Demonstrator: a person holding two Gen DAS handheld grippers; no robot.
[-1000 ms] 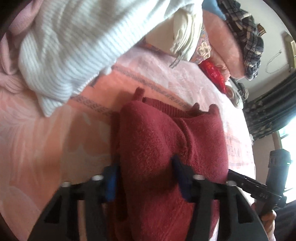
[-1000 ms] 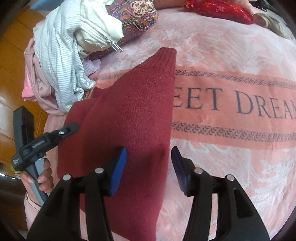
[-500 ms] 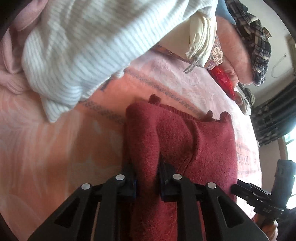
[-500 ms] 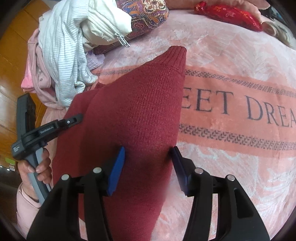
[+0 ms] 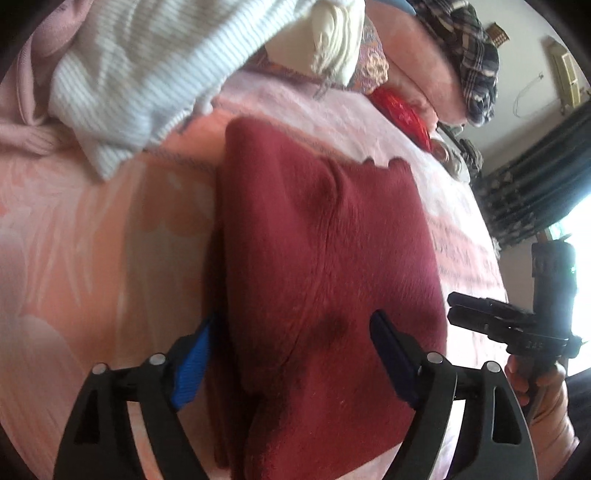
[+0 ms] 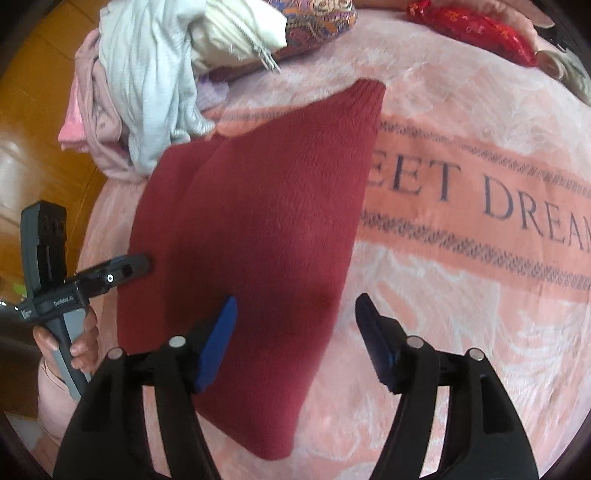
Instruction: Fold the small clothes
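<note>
Left tongs [image 5: 291, 354] stand wide apart, their blue pads on either side of the near end of a dark red knit sweater [image 5: 321, 258] and gripping nothing; whether the pads touch the cloth cannot be told. Right tongs [image 6: 295, 328] are also spread wide and hold nothing: one pad hangs over the sweater's near part, the other over the pink blanket [image 6: 461, 295] just beside the sweater's edge. The sweater [image 6: 258, 229] lies folded flat on the bed, reaching away from both tongs, its ribbed end the farthest point from the right tongs. In the right wrist view the left tongs come in from the far side of the sweater, held by a hand [image 6: 79, 343]; in the left wrist view the right tongs [image 5: 458, 314] appear closed-looking at this angle, beside the sweater. Beyond the sweater sits a heap of clothes, with a pale striped top [image 6: 147, 85] and a cream zip garment [image 6: 236, 33]. Farther off lies a red pouch [image 6: 476, 29]. The blanket carries printed letters [image 6: 498, 199].
</note>
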